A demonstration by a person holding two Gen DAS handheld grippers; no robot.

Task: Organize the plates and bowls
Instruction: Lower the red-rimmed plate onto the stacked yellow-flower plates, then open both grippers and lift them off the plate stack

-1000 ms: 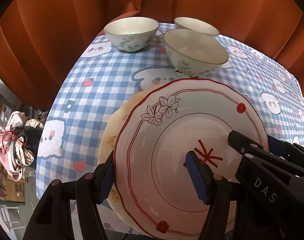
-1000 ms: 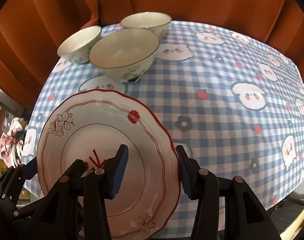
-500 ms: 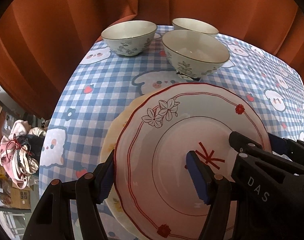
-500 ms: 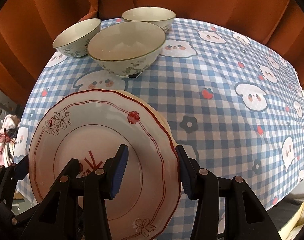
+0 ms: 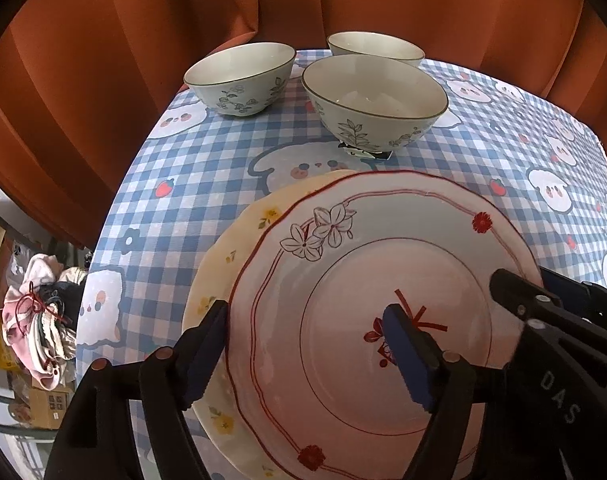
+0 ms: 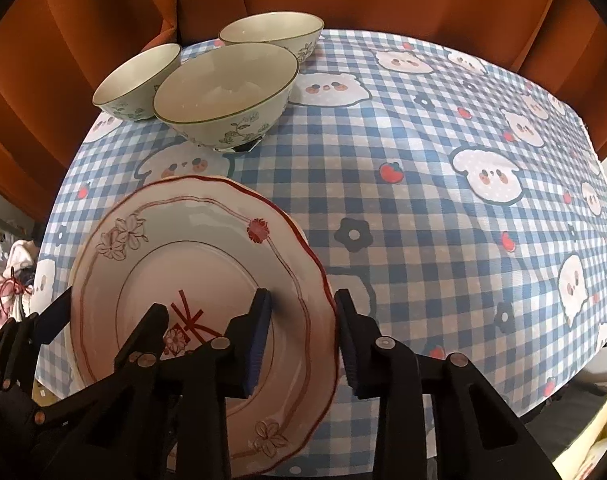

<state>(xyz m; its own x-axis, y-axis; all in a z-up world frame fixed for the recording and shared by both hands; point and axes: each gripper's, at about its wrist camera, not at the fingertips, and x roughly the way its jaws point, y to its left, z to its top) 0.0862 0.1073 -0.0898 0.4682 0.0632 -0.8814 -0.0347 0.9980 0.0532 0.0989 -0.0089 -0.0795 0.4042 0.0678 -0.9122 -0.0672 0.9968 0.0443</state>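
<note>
Nearest me, my left gripper (image 5: 307, 354) straddles the red-trimmed plate (image 5: 383, 280), fingers just opening, released. My right gripper (image 6: 303, 338) has been closing on its right rim; I can't tell whether it's clenched. It sits off-centre on the yellow plate (image 5: 239, 232); it could slide. Three bowls (image 5: 373, 100) stand beyond on the worktop (image 6: 443, 220).

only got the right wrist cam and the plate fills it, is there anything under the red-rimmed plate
Observer: Yes, a cream plate with yellow flowers lies under the red-rimmed plate and sticks out on its left side.
Operator: is the left tool gripping either one
Observer: It doesn't look like it. The left tool has just been opening. Its fingers straddle the red-rimmed plate's left rim, one pad outside it over the cream plate, the other over the plate's centre.
</note>
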